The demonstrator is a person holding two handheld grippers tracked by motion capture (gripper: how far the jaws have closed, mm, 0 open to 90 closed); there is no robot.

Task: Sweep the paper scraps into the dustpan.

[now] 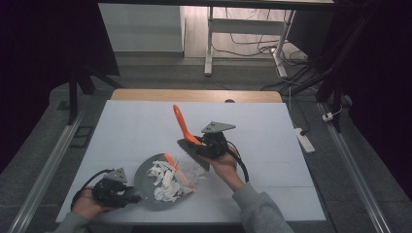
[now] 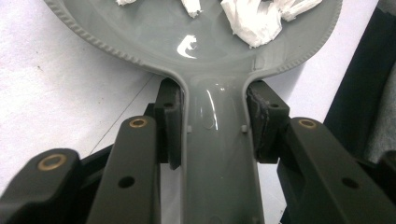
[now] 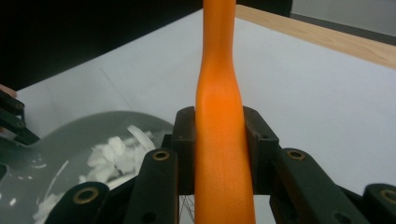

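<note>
Two grippers, both clamping. Left gripper (image 1: 127, 192) pinching the grey dustpan (image 1: 145, 174) by its handle (image 2: 219, 154), pads (image 2: 170, 121) pressing both sides, pan lying flat at the near left of the white table (image 1: 136, 126). Right gripper (image 1: 197, 145) squeezing the orange handle (image 3: 219, 140) of a small brush (image 1: 183, 127), jaws tight on it, nothing else between them. Brush hanging just right of the pan and above it, long axis tilting up and away from the person, dark head (image 1: 194, 153) low, toward the pan's right rim. Paper scraps (image 1: 165, 179) lying down and left from the brush head: one white heap inside the pan, a few spilling over the right edge (image 1: 194, 177). Right hand (image 1: 221, 165) nearer those strays; likely needing a short leftward sweep. Counting: one dustpan, one brush, one scrap heap with too many scraps to number.
</note>
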